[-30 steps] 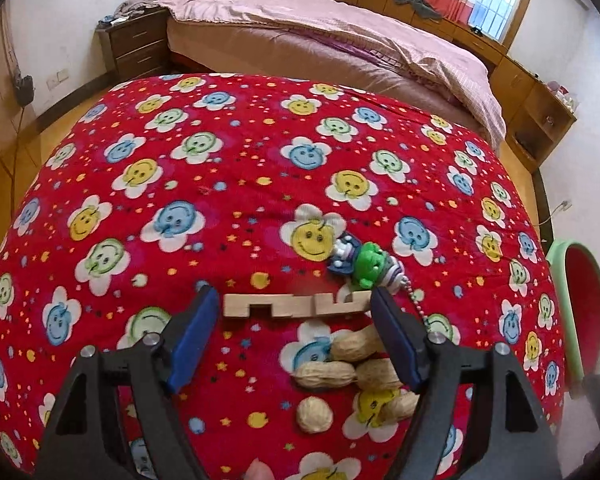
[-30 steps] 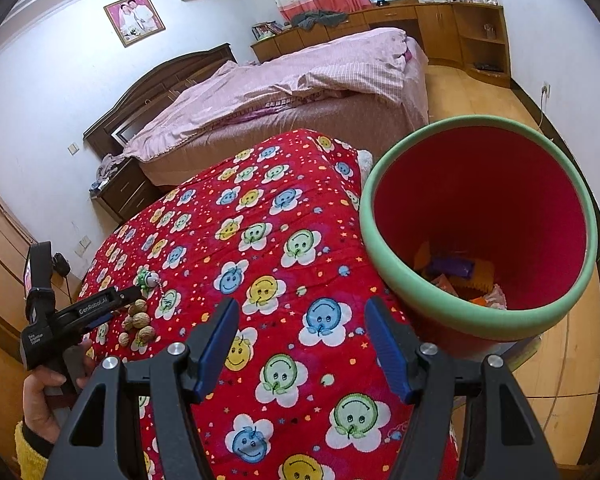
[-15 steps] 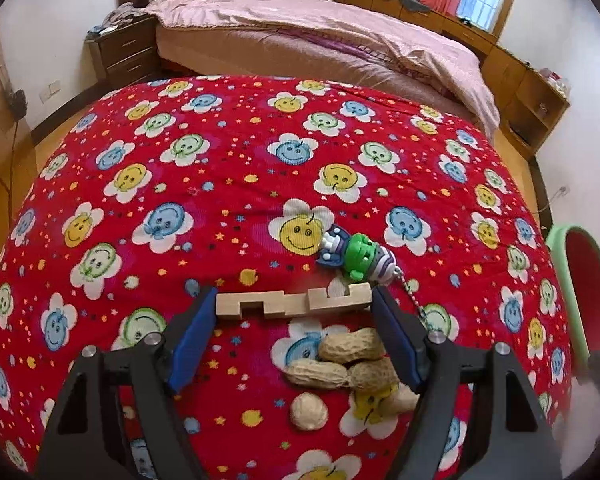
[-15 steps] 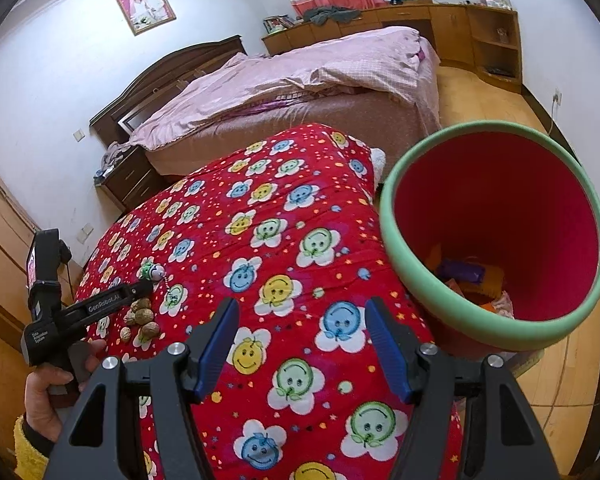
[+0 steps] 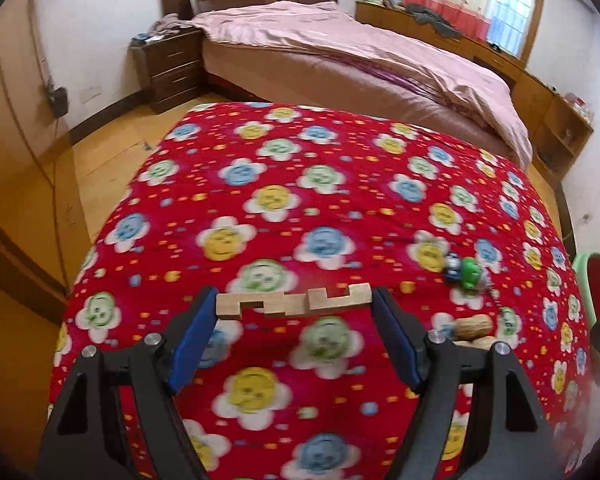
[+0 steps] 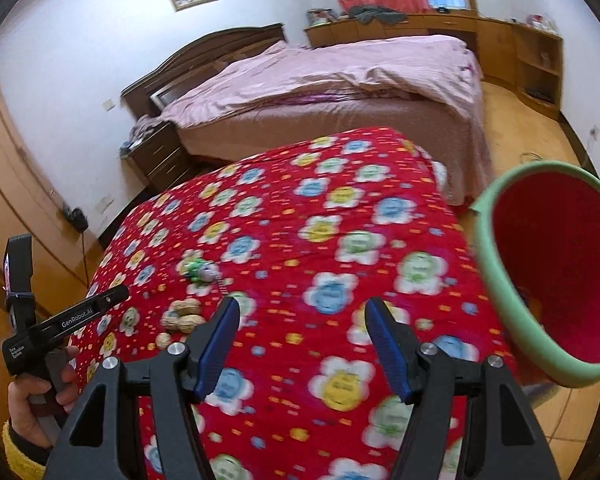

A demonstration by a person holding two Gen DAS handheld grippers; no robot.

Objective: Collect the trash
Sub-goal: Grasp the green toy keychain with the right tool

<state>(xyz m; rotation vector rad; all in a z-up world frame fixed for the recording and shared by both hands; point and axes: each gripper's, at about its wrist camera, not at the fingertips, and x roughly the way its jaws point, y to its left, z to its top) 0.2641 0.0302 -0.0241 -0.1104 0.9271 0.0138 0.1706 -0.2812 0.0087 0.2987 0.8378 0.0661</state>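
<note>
My left gripper (image 5: 294, 309) is shut on a notched wooden strip (image 5: 292, 300), which spans the gap between its blue pads above the red flowered cloth (image 5: 324, 184). Several peanuts (image 5: 474, 326) lie to the right of the left gripper, half hidden behind its right finger. A green toy keychain (image 5: 468, 270) lies just beyond them. The right wrist view shows the same peanuts (image 6: 184, 314) and the toy (image 6: 196, 268) at left. My right gripper (image 6: 300, 320) stands open over the cloth with nothing in it. The red bin with a green rim (image 6: 496, 280) is at its right.
A person's hand (image 6: 32, 400) holds the left gripper's handle at the lower left of the right wrist view. A bed with a pink cover (image 5: 360, 52) stands behind the clothed table, a nightstand (image 5: 168, 68) to its left. Wooden floor (image 5: 112, 160) surrounds the table.
The left gripper has swung left with the wooden strip still in it, so peanuts and toy slid to the right of its view. The right gripper moved left; the bin shifted to the frame's right edge.
</note>
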